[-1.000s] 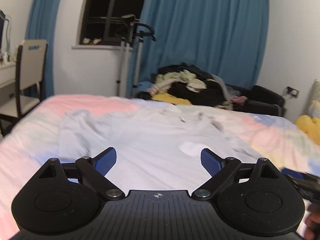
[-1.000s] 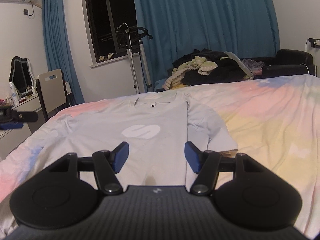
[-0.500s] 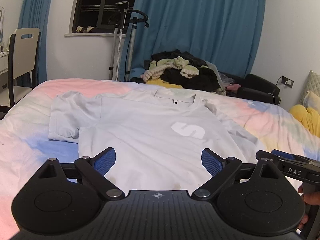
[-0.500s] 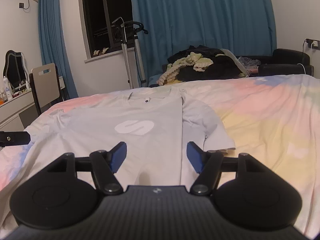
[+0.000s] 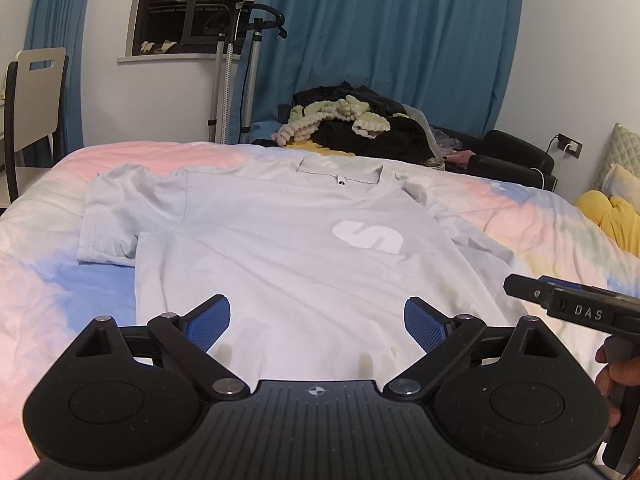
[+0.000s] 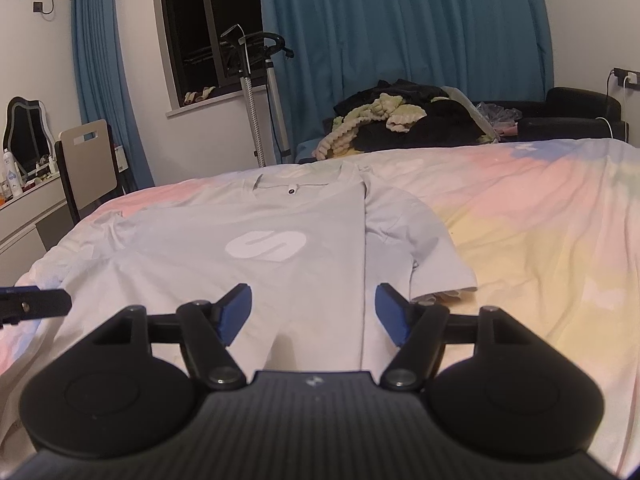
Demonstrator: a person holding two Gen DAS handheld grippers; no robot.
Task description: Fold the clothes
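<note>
Grippers, two, hand-held, nearest item in each view. Left gripper (image 5: 317, 319): blue pads spread wide, nothing between them, poised above the hem end of the shirt. Right gripper (image 6: 313, 313): pads likewise apart and empty, over the shirt's right side seam near the hem. Each shows in the other's view as a black bar at the frame edge.

Change noted: a second ago the left view was blurred and swinging, the shirt smeared and off-centre; it now sits steady with the shirt centred. Half a second ago both views were already close to this framing, and have since only crept a little nearer. The shirt itself has not shifted. Judgement: aligning is over, and gripping is the step in hand; no fold is made yet.

Shirt (image 5: 280, 248): pale grey tee, white logo (image 5: 368, 236) on the chest, spread face up and flat on the bed (image 6: 540, 240), collar at the far end, hem nearest the grippers. Both sleeves lie out to the sides, the right one (image 6: 432, 256) with a slightly rumpled cuff.

Beyond the bed: clothes pile (image 5: 352, 128), garment steamer (image 5: 240, 64), chair (image 5: 36, 92), blue curtains (image 5: 392, 40), dark window.
</note>
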